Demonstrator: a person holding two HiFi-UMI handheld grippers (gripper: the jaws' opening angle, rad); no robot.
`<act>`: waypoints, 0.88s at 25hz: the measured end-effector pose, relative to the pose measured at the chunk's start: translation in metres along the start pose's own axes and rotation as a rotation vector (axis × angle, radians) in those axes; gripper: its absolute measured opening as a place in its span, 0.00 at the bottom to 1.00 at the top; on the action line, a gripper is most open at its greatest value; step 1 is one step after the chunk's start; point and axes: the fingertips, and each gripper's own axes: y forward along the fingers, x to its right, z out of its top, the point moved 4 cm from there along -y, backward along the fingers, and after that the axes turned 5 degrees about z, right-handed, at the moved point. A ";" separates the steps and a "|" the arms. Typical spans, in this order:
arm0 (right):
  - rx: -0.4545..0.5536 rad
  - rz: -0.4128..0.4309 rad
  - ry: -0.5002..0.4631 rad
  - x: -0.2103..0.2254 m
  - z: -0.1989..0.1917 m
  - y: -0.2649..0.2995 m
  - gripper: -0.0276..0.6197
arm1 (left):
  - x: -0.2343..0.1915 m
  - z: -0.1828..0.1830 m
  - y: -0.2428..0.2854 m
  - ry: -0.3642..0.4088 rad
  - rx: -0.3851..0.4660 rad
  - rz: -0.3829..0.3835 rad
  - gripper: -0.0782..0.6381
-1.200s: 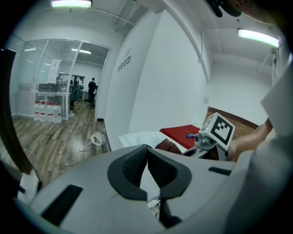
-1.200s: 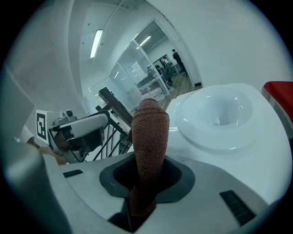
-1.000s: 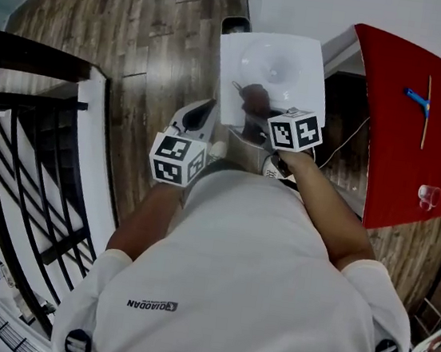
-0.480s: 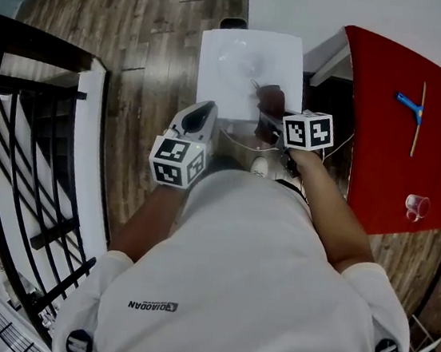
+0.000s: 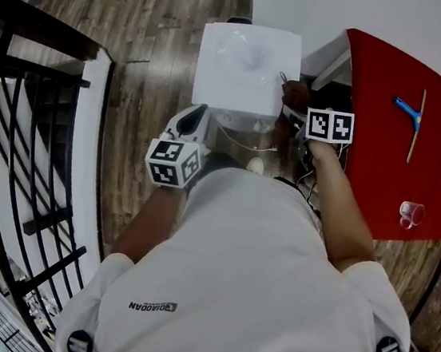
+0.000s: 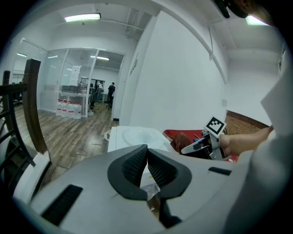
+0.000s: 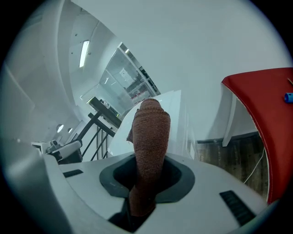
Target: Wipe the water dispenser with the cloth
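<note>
Two hand-held claws, one appliance, one cloth.

- Water dispenser [image 5: 243,61]: white, top face seen from above, upper centre of the head view, standing on the wooden floor [image 5: 158,34].
- Cloth [image 5: 294,92]: brown, rolled into a thick wad. It sits at the right edge of the dispenser's top, just right of centre in the upper frame. Contact with the casing cannot be confirmed.
- Right claw [image 5: 291,106]: clamped on the cloth. In the right gripper view the wad [image 7: 150,132] rises up out of the jaws [image 7: 149,171] at frame centre, with the dispenser's white body behind it.
- Left claw [image 5: 197,116]: jaw tips together with nothing between them, as seen at centre of the left gripper view [image 6: 147,149]. It is held at the lower left of the dispenser, apart from it.
- Red desk [image 5: 383,168]: right side of the head view. It carries a blue-handled tool [image 5: 410,110] and a thin stick [image 5: 414,128] at upper right, and a clear cup [image 5: 411,212] lower down.
- Black railing [image 5: 20,105]: left side of the frame.
</note>
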 end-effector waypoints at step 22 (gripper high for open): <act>0.092 -0.011 -0.459 -0.148 -0.060 0.086 0.17 | -0.065 -0.036 -0.058 -0.064 -0.058 -0.017 0.11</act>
